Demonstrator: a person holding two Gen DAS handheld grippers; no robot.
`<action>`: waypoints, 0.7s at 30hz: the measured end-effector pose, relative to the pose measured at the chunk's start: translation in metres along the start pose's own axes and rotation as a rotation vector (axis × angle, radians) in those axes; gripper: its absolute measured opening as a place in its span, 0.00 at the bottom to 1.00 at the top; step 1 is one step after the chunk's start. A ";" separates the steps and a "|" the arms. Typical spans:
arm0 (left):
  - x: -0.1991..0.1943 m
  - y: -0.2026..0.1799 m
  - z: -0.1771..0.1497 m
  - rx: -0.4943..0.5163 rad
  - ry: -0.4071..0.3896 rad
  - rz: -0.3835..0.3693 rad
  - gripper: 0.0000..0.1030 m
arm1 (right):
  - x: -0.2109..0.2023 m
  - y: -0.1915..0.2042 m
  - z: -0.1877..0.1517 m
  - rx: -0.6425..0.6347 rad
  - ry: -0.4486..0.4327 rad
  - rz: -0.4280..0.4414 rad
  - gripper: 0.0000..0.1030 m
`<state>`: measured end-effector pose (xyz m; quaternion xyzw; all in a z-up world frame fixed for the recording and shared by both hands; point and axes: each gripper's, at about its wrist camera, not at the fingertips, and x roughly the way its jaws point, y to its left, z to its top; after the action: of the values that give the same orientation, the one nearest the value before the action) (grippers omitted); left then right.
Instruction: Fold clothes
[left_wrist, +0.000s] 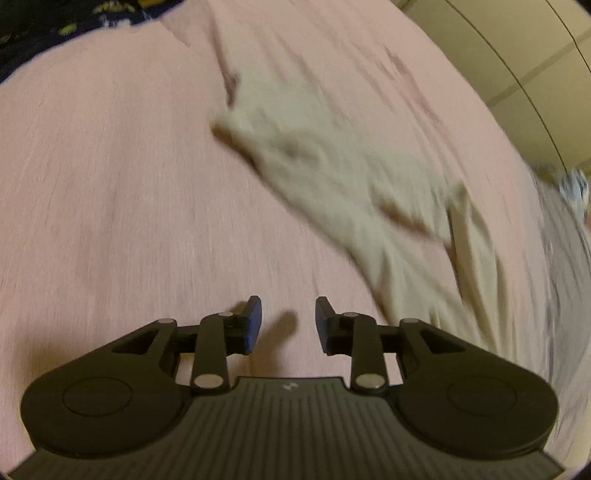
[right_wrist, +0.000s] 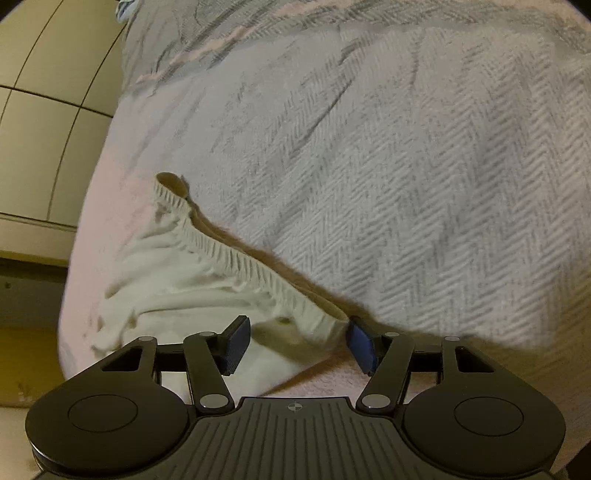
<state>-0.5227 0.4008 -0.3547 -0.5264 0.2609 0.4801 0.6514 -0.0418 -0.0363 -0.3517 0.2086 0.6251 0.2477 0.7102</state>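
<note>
The cream garment lies spread across the pink bed sheet, running from the frame's centre to lower right in the left wrist view, likely laid flat for folding. The left gripper hangs over bare sheet at lower centre, fingers apart, nothing between them. In the right wrist view the right gripper straddles the waistband end, fingers wide, not pinching, beside the grey herringbone blanket. No readable writing anywhere
</note>
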 end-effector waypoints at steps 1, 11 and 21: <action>0.008 0.002 0.011 -0.025 -0.014 -0.002 0.26 | 0.002 0.003 -0.003 -0.008 -0.013 -0.018 0.42; 0.065 0.012 0.072 -0.113 -0.055 -0.011 0.00 | 0.010 0.022 -0.009 -0.028 -0.074 -0.083 0.19; -0.095 -0.023 0.117 0.156 -0.226 -0.052 0.00 | -0.052 0.067 0.026 -0.188 -0.204 -0.010 0.04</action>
<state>-0.5593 0.4770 -0.2276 -0.4231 0.2088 0.4976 0.7278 -0.0270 -0.0150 -0.2665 0.1624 0.5248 0.2792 0.7876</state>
